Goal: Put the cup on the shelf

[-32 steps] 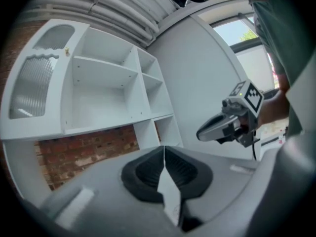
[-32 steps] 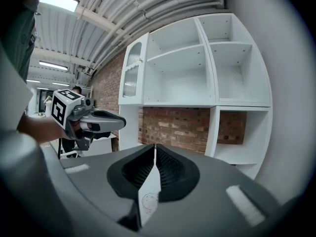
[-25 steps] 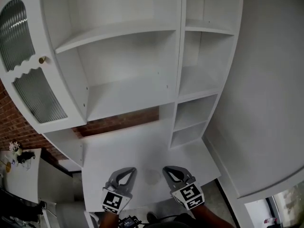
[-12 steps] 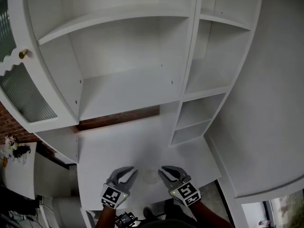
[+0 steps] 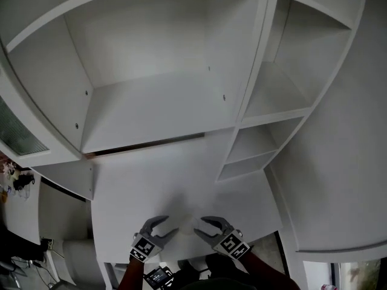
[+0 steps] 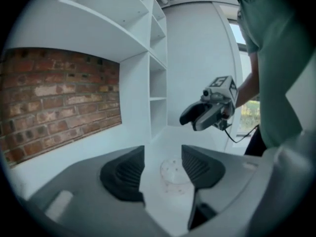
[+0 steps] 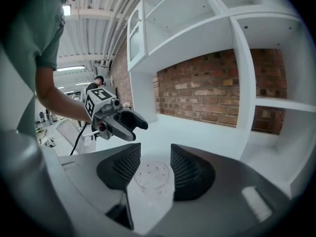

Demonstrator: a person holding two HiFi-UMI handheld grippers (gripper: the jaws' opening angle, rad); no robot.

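White counter (image 5: 151, 180), lower centre, carries the clear cup (image 7: 152, 174), so we flank it w/ left gripper (image 5: 168, 227) & right gripper (image 5: 201, 227), jaws just opened, gripping nothing, ready to grab.

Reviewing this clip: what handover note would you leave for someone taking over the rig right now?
Left gripper: open, jaws have just been opening; nothing gripped.
Right gripper: open, jaws have just been opening; nothing gripped.
Clear cup: stands on the white counter between the two grippers, showing in the gap of each pair of jaws, untouched by the pads.
Done: nothing; the cup is not yet on the shelf.
Left: close on the cup, lift it, set it on the shelf.
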